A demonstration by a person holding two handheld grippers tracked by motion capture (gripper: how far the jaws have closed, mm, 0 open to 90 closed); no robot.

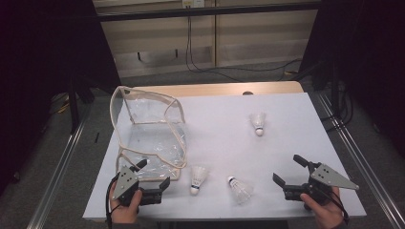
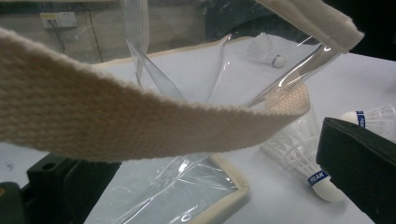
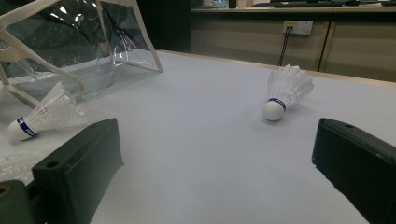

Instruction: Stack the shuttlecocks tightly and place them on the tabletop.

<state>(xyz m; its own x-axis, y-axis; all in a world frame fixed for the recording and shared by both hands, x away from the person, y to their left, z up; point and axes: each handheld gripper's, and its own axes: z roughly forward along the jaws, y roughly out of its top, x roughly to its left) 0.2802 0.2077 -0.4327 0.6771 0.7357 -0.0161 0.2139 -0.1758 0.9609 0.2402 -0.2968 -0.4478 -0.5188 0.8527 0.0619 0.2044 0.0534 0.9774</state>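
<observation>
Left gripper view, lower right of frame: blue band around the cork of the shuttlecock (image 2: 312, 164) reads "PEAK" in white capitals. No other legible text; bands on other shuttlecocks too small.

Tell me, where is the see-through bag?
The clear bag sits on the table's left side in the high view, just beyond the left gripper.

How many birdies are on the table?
3. One birdie lies far back on the right, one beside the clear bag, one at the front middle. None seem hidden inside the bag.
</observation>
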